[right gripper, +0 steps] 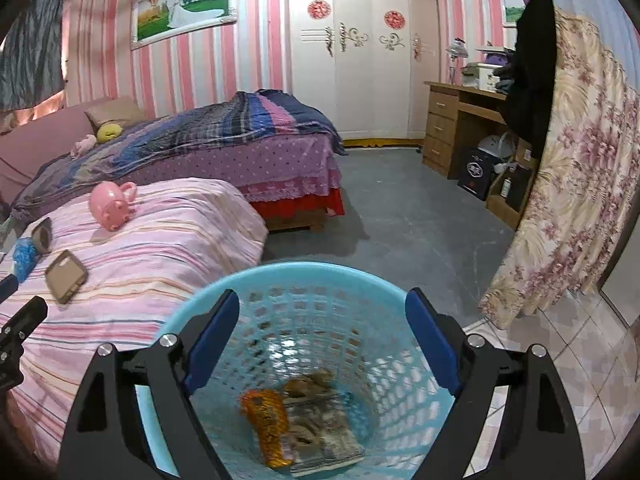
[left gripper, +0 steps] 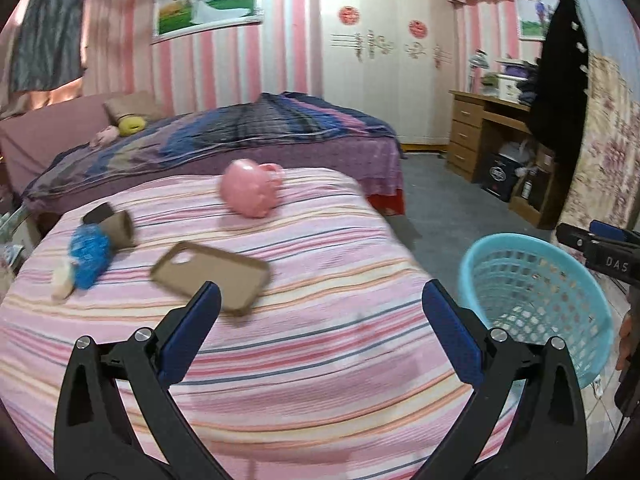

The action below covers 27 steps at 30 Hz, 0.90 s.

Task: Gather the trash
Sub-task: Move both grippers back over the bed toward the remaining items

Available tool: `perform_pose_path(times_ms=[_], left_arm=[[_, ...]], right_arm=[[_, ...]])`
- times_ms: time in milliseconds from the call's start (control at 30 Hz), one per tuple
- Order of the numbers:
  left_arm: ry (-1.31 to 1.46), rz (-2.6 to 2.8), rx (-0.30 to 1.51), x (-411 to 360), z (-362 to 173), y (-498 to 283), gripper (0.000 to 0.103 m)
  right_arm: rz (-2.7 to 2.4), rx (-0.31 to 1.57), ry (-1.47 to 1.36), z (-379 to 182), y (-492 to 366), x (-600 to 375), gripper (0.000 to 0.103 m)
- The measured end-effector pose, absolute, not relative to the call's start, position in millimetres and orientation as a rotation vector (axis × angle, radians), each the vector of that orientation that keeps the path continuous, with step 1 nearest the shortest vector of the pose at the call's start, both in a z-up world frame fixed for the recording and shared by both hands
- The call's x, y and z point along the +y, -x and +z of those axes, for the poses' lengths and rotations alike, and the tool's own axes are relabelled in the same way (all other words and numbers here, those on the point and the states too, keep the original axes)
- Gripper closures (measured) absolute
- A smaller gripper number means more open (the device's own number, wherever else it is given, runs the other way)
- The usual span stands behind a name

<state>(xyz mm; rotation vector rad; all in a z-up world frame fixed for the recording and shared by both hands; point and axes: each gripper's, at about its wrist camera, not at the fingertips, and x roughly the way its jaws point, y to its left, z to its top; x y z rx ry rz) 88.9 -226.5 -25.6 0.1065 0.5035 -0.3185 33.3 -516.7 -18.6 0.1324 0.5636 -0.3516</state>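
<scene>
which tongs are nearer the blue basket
Right. The right tongs hang open directly over the blue basket; the left tongs are open over the striped bedspread, basket off to their right.

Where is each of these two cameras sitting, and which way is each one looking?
Left wrist: on the left gripper, facing the pink striped bed; its open fingers show, the right gripper at the edge.
Right wrist: on the right gripper, looking down into the blue basket; open fingers frame it.
Shared: bed, basket, pink piggy bank, brown phone case.
</scene>
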Motion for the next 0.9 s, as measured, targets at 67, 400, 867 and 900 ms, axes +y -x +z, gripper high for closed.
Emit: perform_pose_path(times_ms=[67,400,867,900], left_arm=[[-0.105,-0.285,0.499,-207,-23,-90,0.006],[-0.052,-0.144,0.489,-111,-12,-102,0.006],[-0.024,0.020,0.515,-7,-24,-129,0.006],[-0.020,0.029,0.519,-1,-26,-132,0.006]], right_arm=[[-0.339,0.561,-0.125,-17,-37,-509,0.019],[-0.238,0.557,-0.073,-11,-70,-442,0.019],[-0.077,0.582,-0.013,-15,-128,-335,0.013],[-0.074,0.582,-0.010,-14,-129,-333,0.013]])
